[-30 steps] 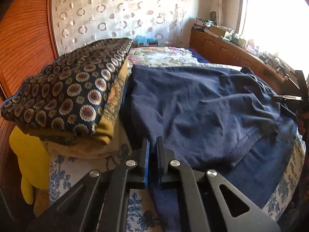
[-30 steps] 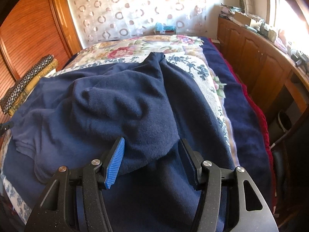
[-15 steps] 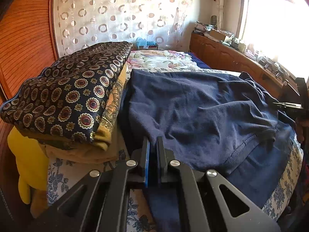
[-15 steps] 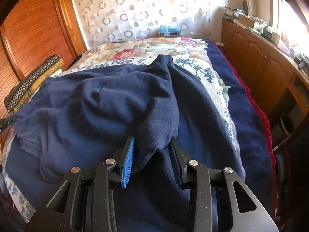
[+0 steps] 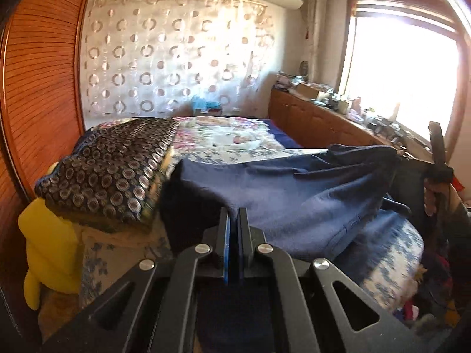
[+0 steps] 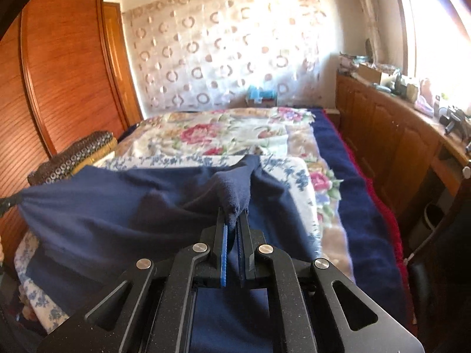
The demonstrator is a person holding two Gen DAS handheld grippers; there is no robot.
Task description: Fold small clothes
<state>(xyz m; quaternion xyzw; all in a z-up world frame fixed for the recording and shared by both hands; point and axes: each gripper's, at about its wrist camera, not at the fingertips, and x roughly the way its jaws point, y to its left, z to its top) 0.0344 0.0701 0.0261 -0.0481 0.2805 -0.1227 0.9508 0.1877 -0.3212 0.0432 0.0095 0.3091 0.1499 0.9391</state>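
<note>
A navy blue fleece garment [image 5: 294,194] hangs stretched between my two grippers above the bed; it also shows in the right wrist view [image 6: 117,206]. My left gripper [image 5: 234,214] is shut on one edge of the garment. My right gripper [image 6: 234,217] is shut on a bunched corner of the garment at the other side. The right gripper also shows at the far right of the left wrist view [image 5: 438,170], where the cloth hides its fingertips. The garment's lower part sags toward the bed.
The bed has a floral quilt [image 6: 223,132] and a dark blue blanket [image 6: 362,206]. A folded patterned cloth stack [image 5: 114,164] lies on the bed's left side above a yellow cushion [image 5: 47,247]. A wooden wardrobe [image 6: 64,70] stands left. A cluttered wooden cabinet [image 6: 397,126] runs along the right under the window.
My right gripper has closed on the garment's corner. Both grippers have risen, lifting the garment off the bed and pulling it taut between them.
</note>
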